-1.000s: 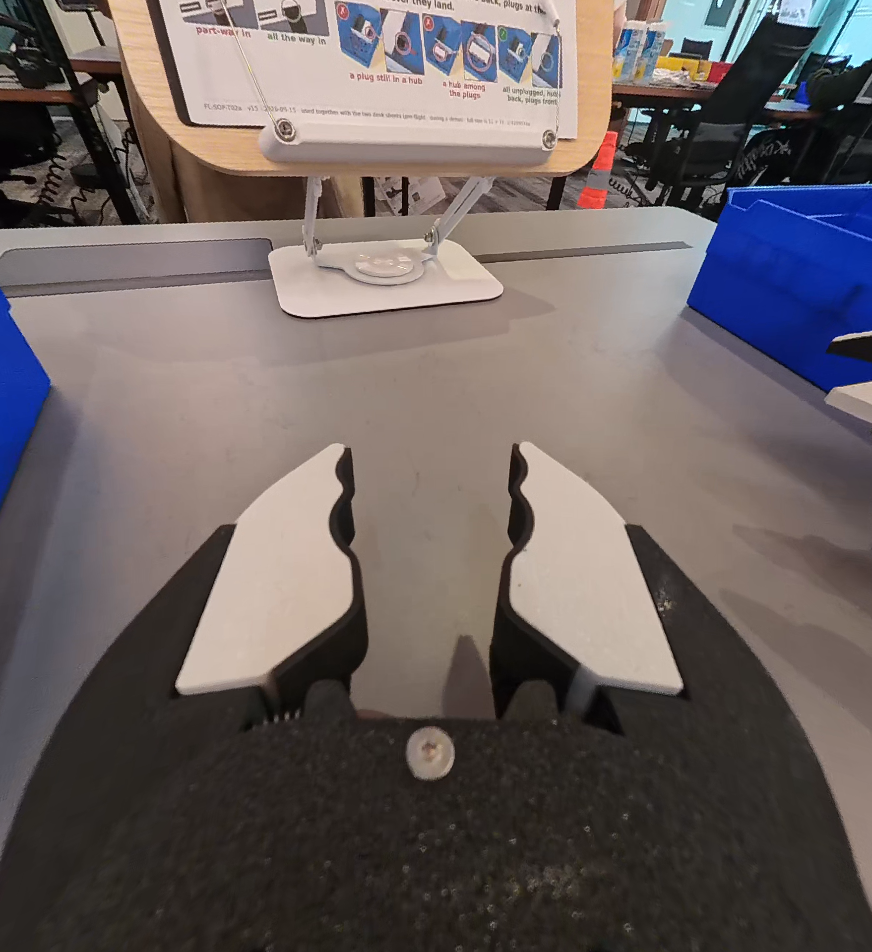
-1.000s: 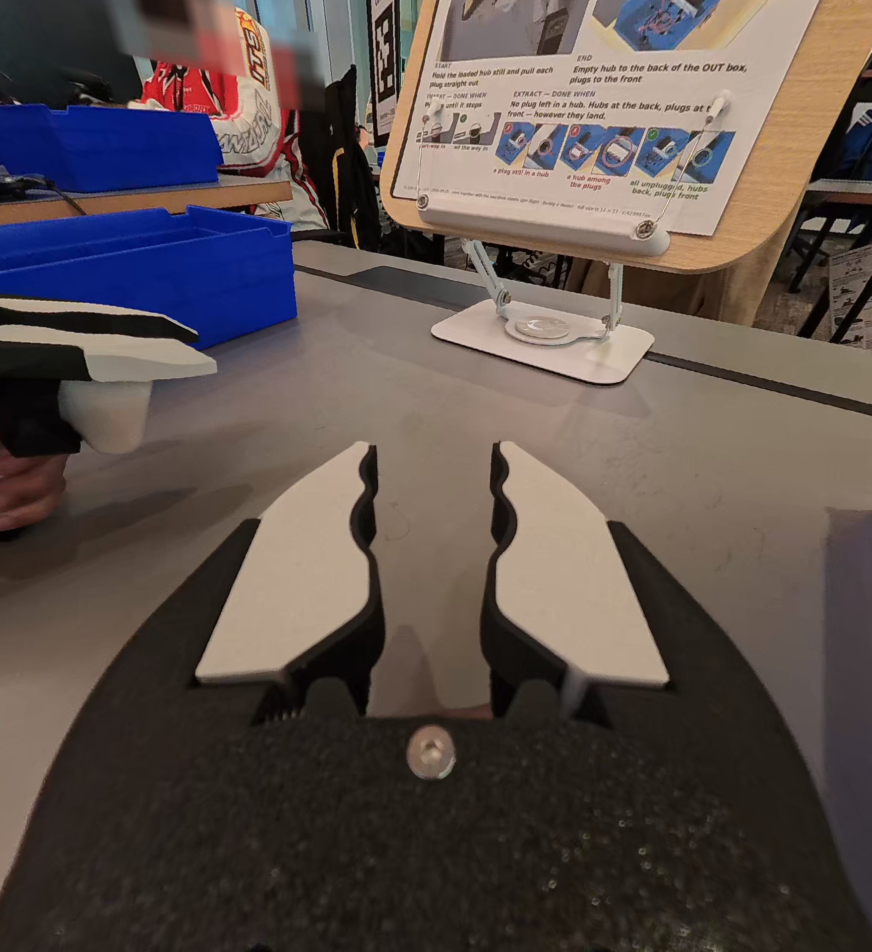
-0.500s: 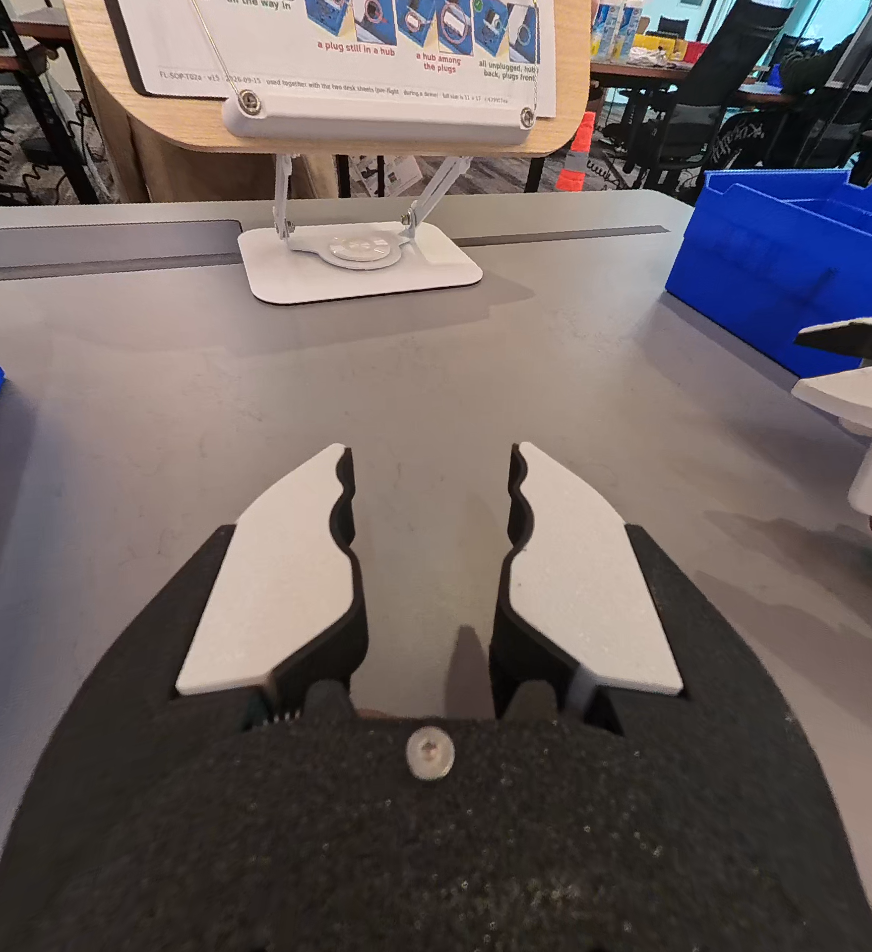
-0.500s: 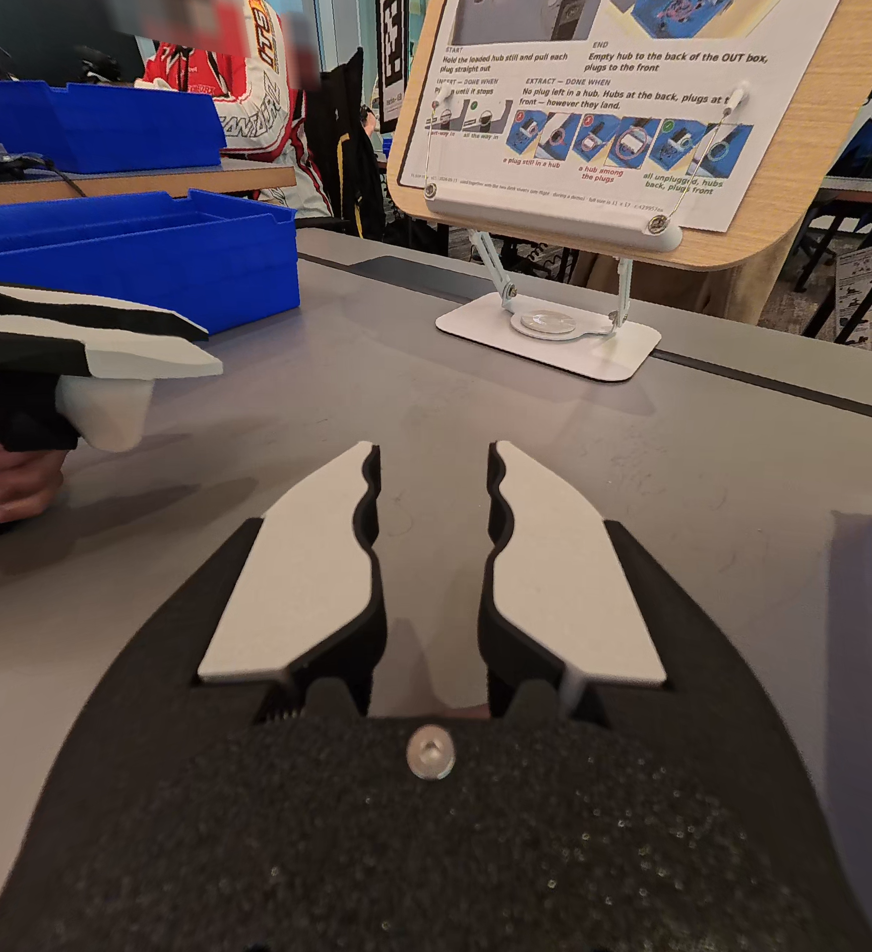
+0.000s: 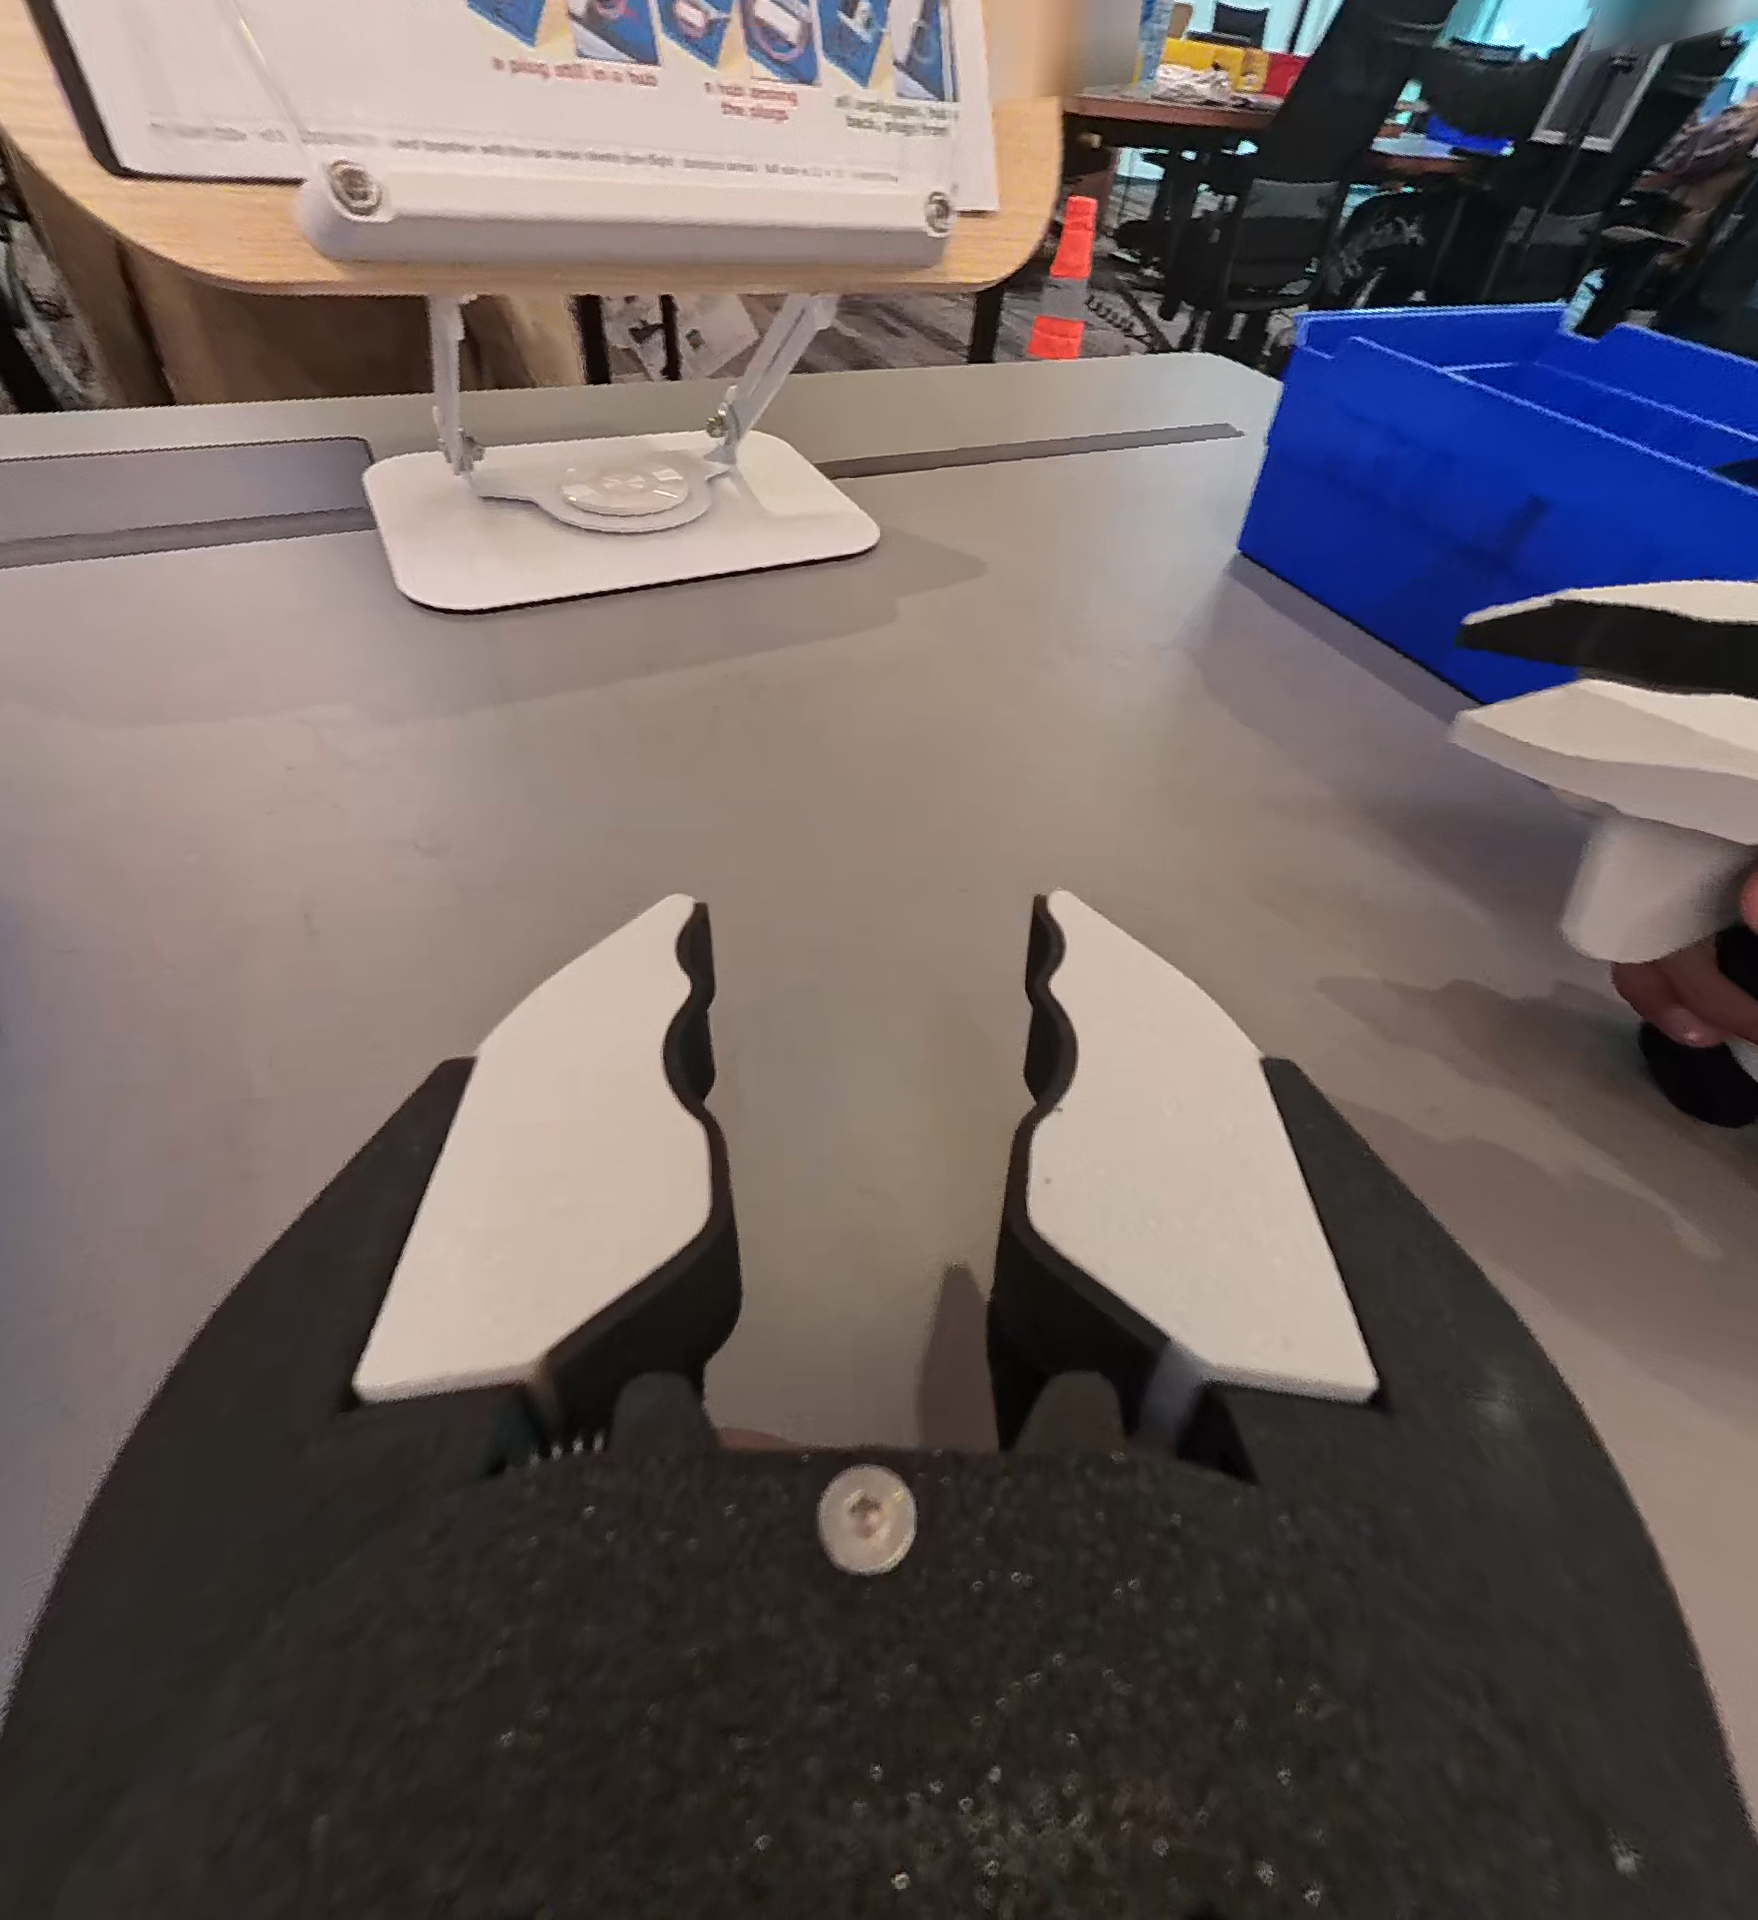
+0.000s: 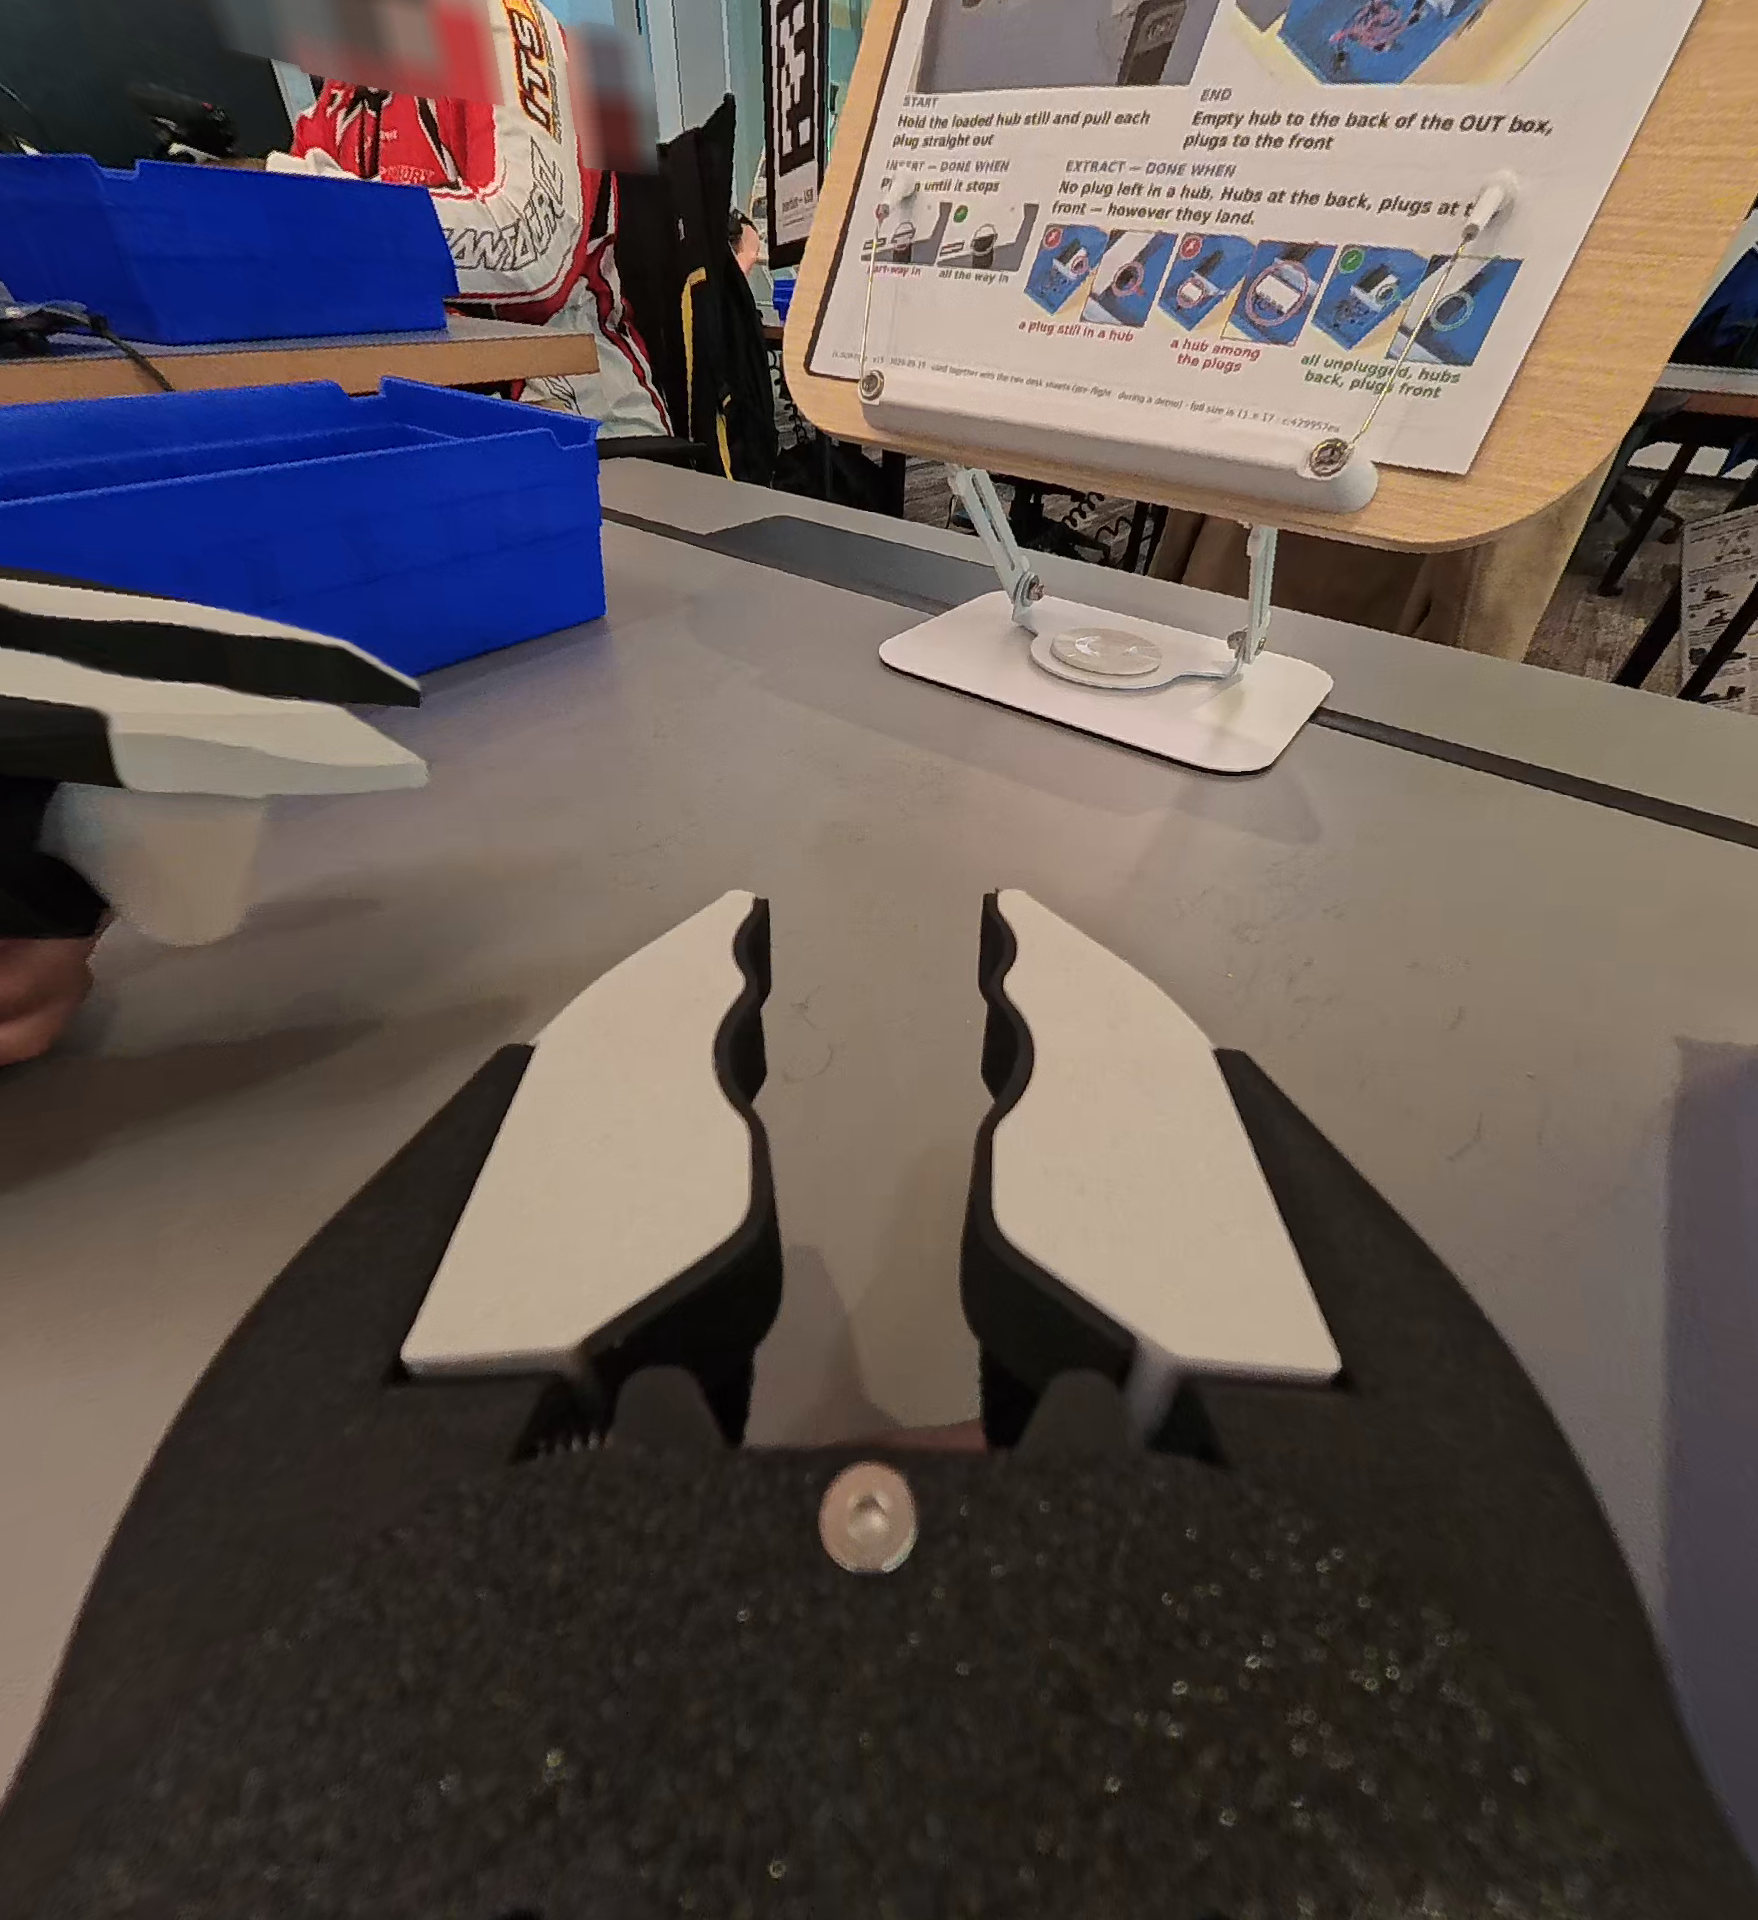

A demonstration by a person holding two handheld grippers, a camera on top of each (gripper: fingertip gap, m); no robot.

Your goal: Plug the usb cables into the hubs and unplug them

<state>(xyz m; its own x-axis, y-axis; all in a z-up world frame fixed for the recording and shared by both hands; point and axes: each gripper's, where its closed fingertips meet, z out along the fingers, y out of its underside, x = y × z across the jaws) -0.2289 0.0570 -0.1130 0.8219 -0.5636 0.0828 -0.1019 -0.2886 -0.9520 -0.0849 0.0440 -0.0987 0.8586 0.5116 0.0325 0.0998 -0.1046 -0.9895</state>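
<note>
Both claws hover low over the grey counter (image 5: 231, 831), the left claw (image 5: 867, 914) with its fingers spread well apart and the right claw (image 6: 875, 904) parted a little less, and neither has hold of anything. At the far side a stand (image 5: 626, 520) props up a wooden board bearing a printed sheet, with a blue bin (image 5: 1540, 457) to the right and another blue bin (image 6: 283, 499) to the left. No usb cables or hubs show in either view, so I cannot tell where they are.
</note>
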